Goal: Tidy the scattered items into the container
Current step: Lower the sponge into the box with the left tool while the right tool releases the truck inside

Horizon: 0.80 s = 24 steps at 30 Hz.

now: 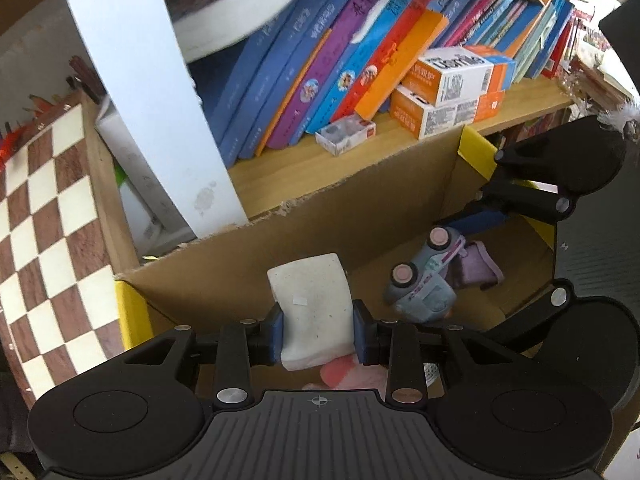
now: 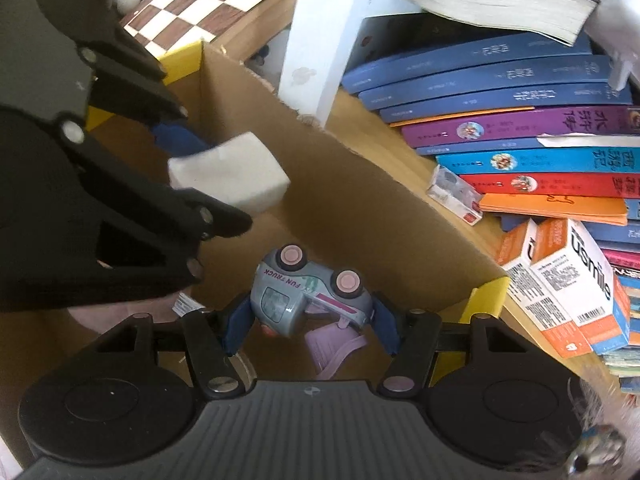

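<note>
Over the open cardboard box (image 1: 360,216), the left claw (image 1: 318,332) pinched a white sponge block (image 1: 312,304) between its blue pads (image 1: 275,334), holding it above the box interior near the back wall. From the right wrist view the same sponge (image 2: 228,174) hung in the air, clear of the cardboard wall behind it. The right claw (image 2: 308,324) stood inside the box with its fingers spread to either side of a grey toy car (image 2: 308,296); whether the pads touched the car could not be told. The car lay on its side with pink wheels facing up, and "FUN TRUCK" was printed in pink on its body. A lilac item (image 2: 334,346) lay under and beside it on the box floor, and something pink (image 1: 352,374) showed beneath the left claw. The box had yellow corners (image 2: 486,298). Behind it ran a wooden shelf (image 1: 312,168) of leaning books (image 1: 340,52) with Chinese titles too small to read. Orange and white cartons (image 2: 572,280) stacked on the shelf read "usmile". A small white and red pack (image 1: 346,134) lay just beside them, and a chessboard (image 1: 48,232) stood at the far left.
</note>
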Motion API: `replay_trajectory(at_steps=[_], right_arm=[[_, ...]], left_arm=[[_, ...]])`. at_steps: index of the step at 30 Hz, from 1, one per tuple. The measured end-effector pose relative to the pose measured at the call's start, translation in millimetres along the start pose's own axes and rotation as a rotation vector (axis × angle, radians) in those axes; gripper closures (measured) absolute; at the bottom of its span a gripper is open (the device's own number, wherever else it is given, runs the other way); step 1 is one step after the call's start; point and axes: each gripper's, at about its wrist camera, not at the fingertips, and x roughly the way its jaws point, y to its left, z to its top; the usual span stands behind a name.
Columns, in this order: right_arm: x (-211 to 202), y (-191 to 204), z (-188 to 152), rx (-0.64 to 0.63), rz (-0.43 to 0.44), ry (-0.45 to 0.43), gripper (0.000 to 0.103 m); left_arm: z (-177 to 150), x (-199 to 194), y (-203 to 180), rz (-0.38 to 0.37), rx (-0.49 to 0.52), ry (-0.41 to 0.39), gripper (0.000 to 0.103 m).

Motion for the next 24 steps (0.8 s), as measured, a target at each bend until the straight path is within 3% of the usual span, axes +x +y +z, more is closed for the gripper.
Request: replay_trajectory(at_steps=[6, 24], right_arm=[[7, 7, 1, -0.055, -0.006, 0.015, 0.043], [17, 10, 4, -0.11, 0.028, 0.079, 0.042]], left_arm=[[-6, 14, -3, -0.007, 0.005, 0.044, 0.07], [-7, 15, -2, 0.0, -0.013, 0.045, 0.066]])
